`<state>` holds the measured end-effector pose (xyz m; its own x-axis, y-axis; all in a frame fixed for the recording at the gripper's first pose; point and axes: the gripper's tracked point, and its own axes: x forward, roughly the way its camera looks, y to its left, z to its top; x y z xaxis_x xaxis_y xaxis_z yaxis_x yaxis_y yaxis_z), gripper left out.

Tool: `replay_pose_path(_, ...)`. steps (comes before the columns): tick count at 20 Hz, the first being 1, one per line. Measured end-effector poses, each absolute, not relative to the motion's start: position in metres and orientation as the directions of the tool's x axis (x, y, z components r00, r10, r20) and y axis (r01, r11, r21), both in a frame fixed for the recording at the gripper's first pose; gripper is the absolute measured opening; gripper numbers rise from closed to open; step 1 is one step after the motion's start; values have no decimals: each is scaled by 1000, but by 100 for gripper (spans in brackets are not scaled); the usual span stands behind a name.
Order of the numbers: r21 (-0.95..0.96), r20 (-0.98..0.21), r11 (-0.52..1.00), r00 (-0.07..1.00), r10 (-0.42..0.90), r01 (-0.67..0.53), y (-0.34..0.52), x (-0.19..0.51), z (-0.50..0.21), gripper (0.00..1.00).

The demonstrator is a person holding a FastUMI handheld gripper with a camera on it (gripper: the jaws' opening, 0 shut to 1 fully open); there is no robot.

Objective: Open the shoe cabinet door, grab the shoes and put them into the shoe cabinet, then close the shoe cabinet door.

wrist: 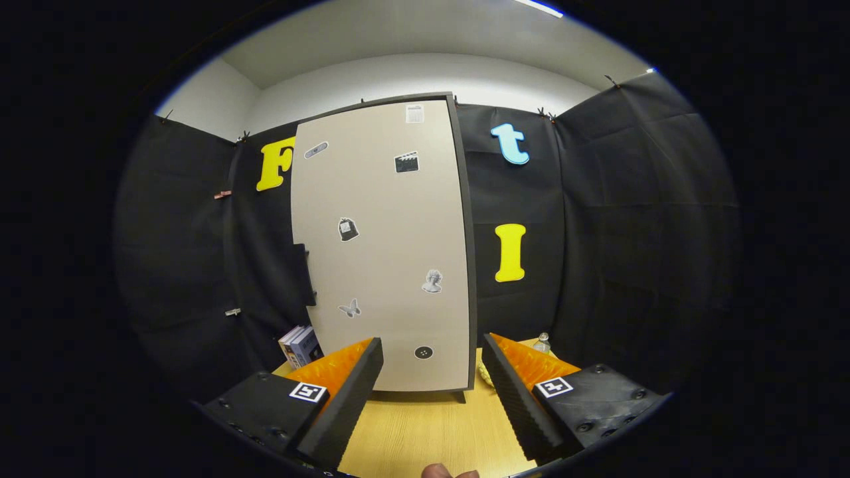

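A: What is standing around the shoe cabinet (385,245)?

B: On its left some books (300,345) are leaning; its dark handle (304,273) is sticking out from the left edge. The door, stiff and probably light, is staying closed ahead. I would hook the handle.

A: And the gripper (431,388)?

B: Its fingers are spreading wide, holding nothing. Right of the cabinet, a small bottle (542,342) is standing on the wooden table (425,431).
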<state>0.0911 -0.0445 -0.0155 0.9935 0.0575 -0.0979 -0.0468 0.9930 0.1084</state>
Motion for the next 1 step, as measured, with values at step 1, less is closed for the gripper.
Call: replay_pose_path(1, 102, -99, 994, 993, 58, -48, -46, 93, -17, 98)
